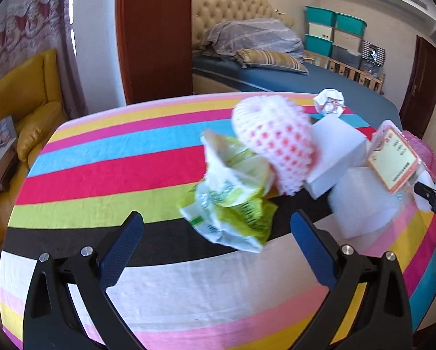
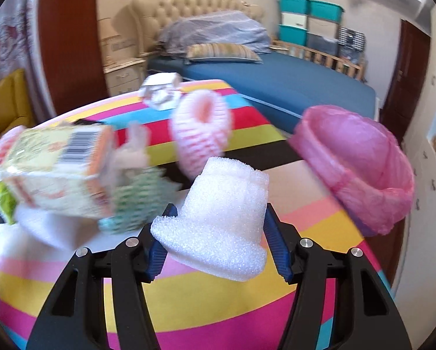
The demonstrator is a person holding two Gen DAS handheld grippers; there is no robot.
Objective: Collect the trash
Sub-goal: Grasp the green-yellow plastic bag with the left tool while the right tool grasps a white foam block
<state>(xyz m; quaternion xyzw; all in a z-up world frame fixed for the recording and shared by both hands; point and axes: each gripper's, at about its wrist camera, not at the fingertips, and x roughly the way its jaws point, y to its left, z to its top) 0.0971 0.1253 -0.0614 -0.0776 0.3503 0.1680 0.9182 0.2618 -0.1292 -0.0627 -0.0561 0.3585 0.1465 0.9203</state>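
My right gripper (image 2: 218, 213) is shut on a white foam piece (image 2: 218, 221) and holds it above the striped tablecloth (image 2: 189, 306). A bin lined with a pink bag (image 2: 360, 163) stands to its right. My left gripper (image 1: 216, 227) is open and empty, with a crumpled green and white wrapper (image 1: 232, 213) lying just beyond its fingertips. A pink foam fruit net (image 1: 276, 143), a white box (image 1: 334, 157), a carton with a printed label (image 1: 393, 160) and a crumpled white paper (image 1: 328, 102) lie on the table beyond. The right gripper's tip (image 1: 433, 201) shows at the left view's right edge.
A yellow armchair (image 1: 22, 110) stands left of the table. A blue bed (image 1: 276, 78) with pillows lies behind it, and stacked teal storage boxes (image 1: 334, 29) stand by the far wall. A brown door (image 2: 407, 81) is at the right.
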